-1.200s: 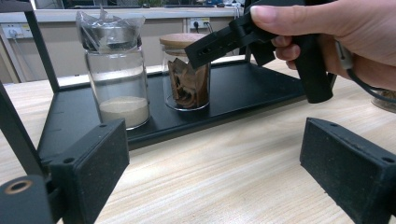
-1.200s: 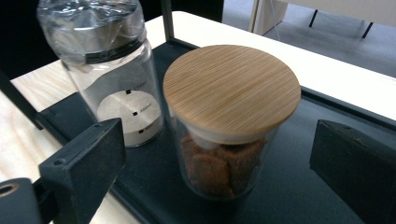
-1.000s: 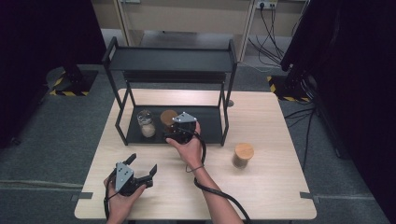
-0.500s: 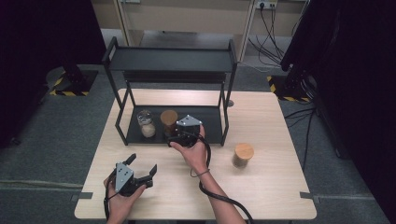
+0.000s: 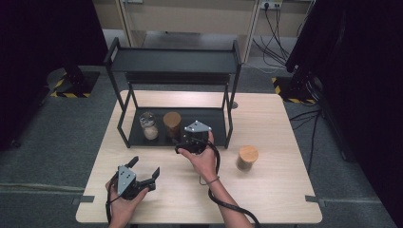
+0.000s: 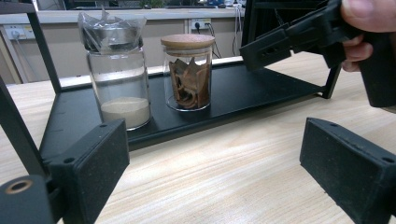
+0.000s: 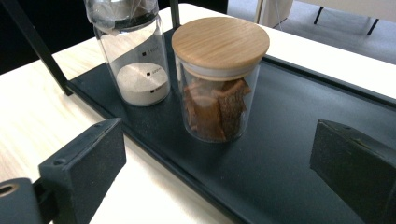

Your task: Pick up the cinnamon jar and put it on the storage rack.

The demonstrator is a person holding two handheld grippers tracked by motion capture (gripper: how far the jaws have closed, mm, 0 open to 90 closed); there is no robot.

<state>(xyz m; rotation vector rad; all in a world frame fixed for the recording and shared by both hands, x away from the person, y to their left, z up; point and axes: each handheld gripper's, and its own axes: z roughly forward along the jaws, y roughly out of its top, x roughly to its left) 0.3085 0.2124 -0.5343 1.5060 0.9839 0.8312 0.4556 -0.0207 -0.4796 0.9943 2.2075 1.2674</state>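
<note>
Standing apart and empty, the right gripper's (image 5: pixel 186 137) fingers (image 7: pixel 84 163) are held just before the cork-lidded jar (image 7: pixel 218 79) on the rack's lower shelf (image 7: pixel 289 154). The sand jar (image 7: pixel 135 60) beside it could be knocked. The left gripper (image 5: pixel 142 172), also spread, is kept well back on the desk (image 5: pixel 280 190).

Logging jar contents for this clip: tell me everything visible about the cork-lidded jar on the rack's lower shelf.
The cork-lidded jar is a clear glass cylinder with a flat, round, wood-toned lid, shut. It holds brown bark-like pieces, upright, filling most of it. It stands upright on the black shelf of the rack, right beside the powder jar with a crinkled plastic-wrapped top; whether they touch is unclear. The right hand-held gripper, jaws open, faces it without touching.
</note>
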